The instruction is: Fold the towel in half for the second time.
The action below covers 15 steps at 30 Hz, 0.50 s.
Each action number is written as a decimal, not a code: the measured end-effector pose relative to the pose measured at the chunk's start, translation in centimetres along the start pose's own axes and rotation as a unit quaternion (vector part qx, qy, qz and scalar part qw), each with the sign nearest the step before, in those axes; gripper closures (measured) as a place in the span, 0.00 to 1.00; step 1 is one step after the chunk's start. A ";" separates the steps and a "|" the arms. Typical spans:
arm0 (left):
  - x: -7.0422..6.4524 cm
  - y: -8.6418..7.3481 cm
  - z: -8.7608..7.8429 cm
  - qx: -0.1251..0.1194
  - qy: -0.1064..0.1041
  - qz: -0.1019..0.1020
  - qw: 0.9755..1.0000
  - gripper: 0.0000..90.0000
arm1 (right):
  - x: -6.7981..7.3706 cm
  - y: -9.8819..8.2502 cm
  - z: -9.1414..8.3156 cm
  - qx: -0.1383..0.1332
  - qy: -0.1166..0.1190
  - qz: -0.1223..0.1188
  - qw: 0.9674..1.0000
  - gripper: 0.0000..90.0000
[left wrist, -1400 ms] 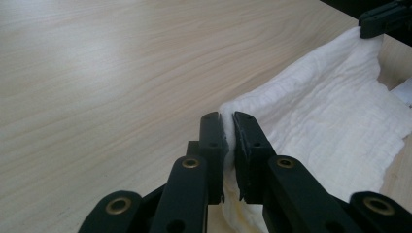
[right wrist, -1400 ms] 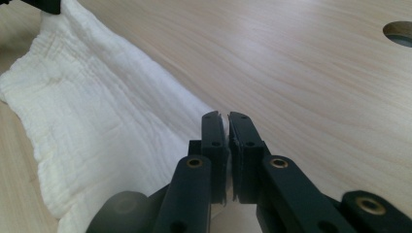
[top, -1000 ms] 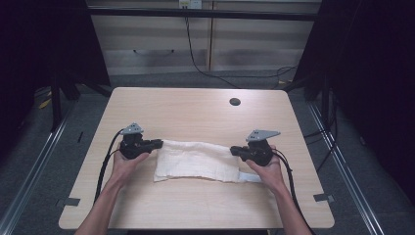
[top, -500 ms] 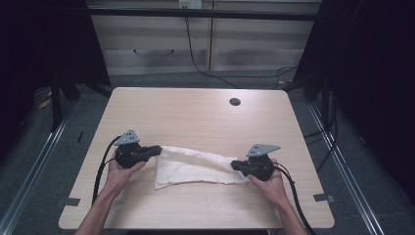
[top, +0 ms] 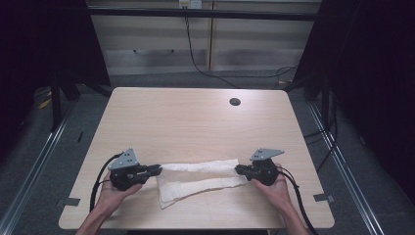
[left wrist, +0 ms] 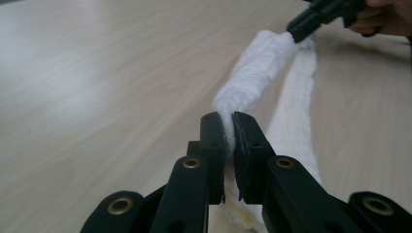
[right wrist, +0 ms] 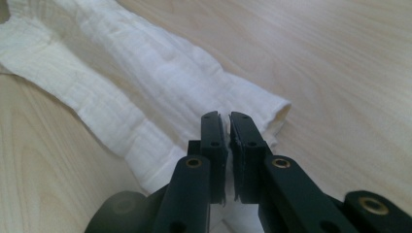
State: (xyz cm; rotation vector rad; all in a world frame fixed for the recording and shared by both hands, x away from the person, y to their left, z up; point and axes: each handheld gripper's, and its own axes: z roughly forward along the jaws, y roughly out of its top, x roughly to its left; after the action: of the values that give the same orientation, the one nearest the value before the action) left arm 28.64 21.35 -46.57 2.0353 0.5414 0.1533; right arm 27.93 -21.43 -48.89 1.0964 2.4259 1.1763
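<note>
We are viewing a light wooden rectangular table (top: 195,122) with a round black cable hole (top: 235,102), standing on grey carpeted floor (top: 342,147). Pale wooden cabinets (top: 161,49) are lining the rear; black cables (top: 195,58) are trailing down.

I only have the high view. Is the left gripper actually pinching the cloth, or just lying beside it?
Observer: Pinching. In the left gripper view the left gripper has a bunched edge of the cloth squeezed between its jaws.
Operator: And the right one?
Observer: In its own view the right gripper is shut on a thin edge of the cloth.
Operator: Is the cloth off the table between them?
Observer: In the left gripper view a rolled strand runs to the right gripper, and a flat strip beside it lies on the table.
</note>
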 end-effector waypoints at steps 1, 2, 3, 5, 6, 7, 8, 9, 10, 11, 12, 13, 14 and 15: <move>-0.2 -0.2 0.2 0.007 -0.008 0.003 1.000 0.93 | 0.0 -0.1 0.1 0.005 -0.002 -0.001 1.000 0.94; -0.5 -0.4 0.4 0.005 -0.019 -0.010 1.000 0.94 | 0.1 -0.2 0.1 0.008 -0.006 0.000 1.000 0.94; -0.7 -0.5 0.6 -0.003 -0.033 -0.024 0.999 0.94 | 0.0 -0.3 0.1 0.004 -0.006 0.001 1.000 0.94; -1.5 -0.5 1.3 0.011 -0.037 -0.005 0.999 0.94 | -0.1 -0.2 -0.1 0.001 -0.013 0.004 1.000 0.94; -1.9 -0.6 1.7 0.019 -0.034 0.004 0.999 0.94 | -0.2 -0.2 -0.3 -0.002 -0.016 0.007 1.000 0.94; -2.1 -0.8 2.0 0.027 -0.039 0.004 0.999 0.94 | -0.4 -0.2 -0.4 -0.005 -0.016 0.008 1.000 0.94; -2.2 -0.9 2.2 0.033 -0.044 0.003 0.998 0.94 | -0.4 -0.2 -0.6 -0.004 -0.021 0.009 1.000 0.94; -2.4 -1.0 2.3 0.038 -0.042 0.004 0.998 0.94 | -0.4 -0.2 -0.8 -0.008 -0.026 0.010 1.000 0.94; -2.6 -1.2 2.4 0.043 -0.046 0.007 0.998 0.95 | -0.5 -0.3 -1.1 -0.012 -0.026 0.012 1.000 0.94; -2.8 -1.3 2.4 0.050 -0.040 0.014 0.998 0.95 | -0.5 -0.4 -1.4 -0.014 -0.033 0.012 0.999 0.94; -2.9 -1.5 2.4 0.055 -0.041 0.015 0.998 0.95 | -0.5 -0.5 -1.6 -0.016 -0.038 0.012 0.999 0.94; -3.0 -1.7 2.4 0.055 -0.055 0.009 0.997 0.95 | -0.5 -0.7 -1.9 -0.014 -0.039 0.014 0.999 0.94; -3.2 -1.9 2.4 0.059 -0.059 0.012 0.996 0.95 | -0.6 -0.9 -2.1 -0.011 -0.038 0.014 0.999 0.94; -3.4 -2.1 2.4 0.065 -0.064 0.012 0.996 0.95 | -0.5 -1.1 -2.3 -0.007 -0.038 0.013 0.999 0.94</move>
State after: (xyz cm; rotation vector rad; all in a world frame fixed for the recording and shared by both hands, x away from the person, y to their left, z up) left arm 25.74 18.80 -49.25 2.1606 0.4580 0.0021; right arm 26.57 -23.60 -48.30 1.1514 2.3485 1.1372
